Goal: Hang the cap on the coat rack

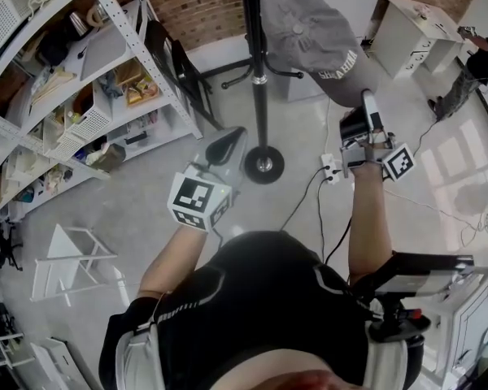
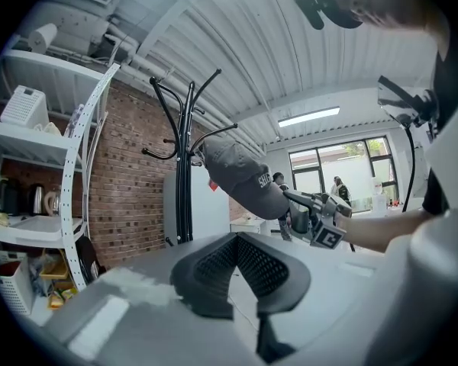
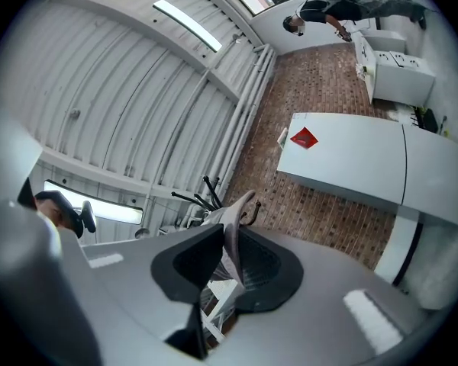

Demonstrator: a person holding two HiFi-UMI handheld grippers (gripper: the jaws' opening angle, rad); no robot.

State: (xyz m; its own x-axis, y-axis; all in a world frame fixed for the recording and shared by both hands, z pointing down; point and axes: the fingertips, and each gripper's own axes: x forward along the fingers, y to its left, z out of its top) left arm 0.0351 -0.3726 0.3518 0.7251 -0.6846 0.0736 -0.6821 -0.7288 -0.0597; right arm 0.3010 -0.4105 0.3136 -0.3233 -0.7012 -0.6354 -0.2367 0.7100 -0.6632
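Observation:
A grey cap [image 1: 309, 31] hangs by its crown on the black coat rack [image 1: 257, 55], brim pointing down and to the right. My right gripper [image 1: 366, 104] is raised to the brim's lower edge. In the right gripper view the brim [image 3: 233, 223] runs between the jaws of this gripper [image 3: 227, 261]; they stand slightly apart and I see no pad pressing on it. The left gripper view shows the cap [image 2: 240, 174] on the rack [image 2: 185, 166]. My left gripper [image 1: 225, 149] hangs lower, near the rack's round base [image 1: 264, 165], open and empty [image 2: 238, 261].
Metal shelving [image 1: 81, 96] packed with boxes runs along the left. A white frame [image 1: 69, 258] lies on the floor at lower left. Cables and a power strip [image 1: 329, 169] trail right of the rack base. White cabinets [image 1: 411, 31] and a person [image 1: 472, 63] are at the far right.

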